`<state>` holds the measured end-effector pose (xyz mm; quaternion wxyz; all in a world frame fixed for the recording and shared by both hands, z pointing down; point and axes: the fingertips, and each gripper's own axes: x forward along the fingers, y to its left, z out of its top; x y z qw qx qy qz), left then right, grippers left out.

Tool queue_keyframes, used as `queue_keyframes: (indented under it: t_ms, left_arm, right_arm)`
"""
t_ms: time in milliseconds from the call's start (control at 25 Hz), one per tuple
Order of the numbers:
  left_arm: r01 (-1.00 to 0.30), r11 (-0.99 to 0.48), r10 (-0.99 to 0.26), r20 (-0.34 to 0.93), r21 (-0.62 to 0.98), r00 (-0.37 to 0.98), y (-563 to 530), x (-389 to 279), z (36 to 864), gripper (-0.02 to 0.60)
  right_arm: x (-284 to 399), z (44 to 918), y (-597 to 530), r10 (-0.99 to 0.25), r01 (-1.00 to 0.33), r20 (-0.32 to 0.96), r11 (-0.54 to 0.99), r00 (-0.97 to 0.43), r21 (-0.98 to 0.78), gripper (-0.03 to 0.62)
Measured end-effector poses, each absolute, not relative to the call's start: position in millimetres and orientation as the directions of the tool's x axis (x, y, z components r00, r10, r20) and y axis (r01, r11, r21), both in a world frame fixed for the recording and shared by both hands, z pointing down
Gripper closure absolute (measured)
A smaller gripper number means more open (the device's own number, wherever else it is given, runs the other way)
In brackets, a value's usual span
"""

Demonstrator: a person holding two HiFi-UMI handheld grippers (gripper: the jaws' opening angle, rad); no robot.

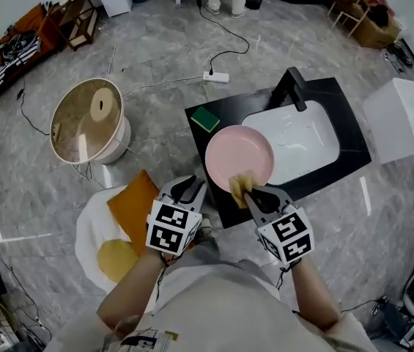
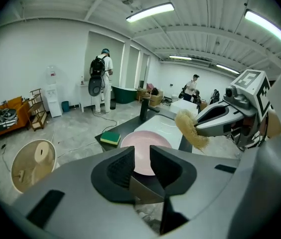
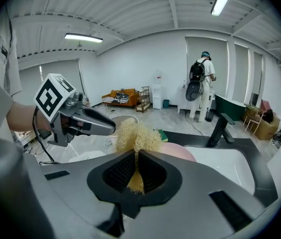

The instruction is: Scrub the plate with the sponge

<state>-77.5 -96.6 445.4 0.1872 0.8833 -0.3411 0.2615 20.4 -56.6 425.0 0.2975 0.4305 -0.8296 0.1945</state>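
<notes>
A pink plate (image 1: 239, 152) lies on the black sink counter (image 1: 228, 111), left of the white basin (image 1: 302, 141). My right gripper (image 1: 254, 194) is shut on a yellow fibrous scrubber (image 1: 239, 188), held over the plate's near rim. In the right gripper view the scrubber (image 3: 138, 136) sticks out between the pads. My left gripper (image 1: 190, 188) hovers at the counter's near left edge. Its jaws stand apart with nothing between them, and the plate (image 2: 145, 146) shows beyond the gap. A green and yellow sponge (image 1: 206, 118) rests on the counter's far left corner.
A black faucet (image 1: 292, 86) stands behind the basin. A round tan-lidded tub (image 1: 89, 119) sits on the floor to the left, orange cushions (image 1: 135, 204) nearer me. A white box (image 1: 404, 119) stands right of the sink. A person with a backpack (image 2: 100, 78) stands far off.
</notes>
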Motion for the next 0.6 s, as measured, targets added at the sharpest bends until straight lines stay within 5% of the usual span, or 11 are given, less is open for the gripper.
queue_keyframes:
  t_ms: [600]
  left_arm:
    - [-0.739, -0.598, -0.388, 0.695, 0.31, 0.605, -141, -65, 529, 0.446]
  right_arm:
    - [32, 516, -113, -0.454, -0.817, 0.774, 0.56, -0.441, -0.137, 0.546]
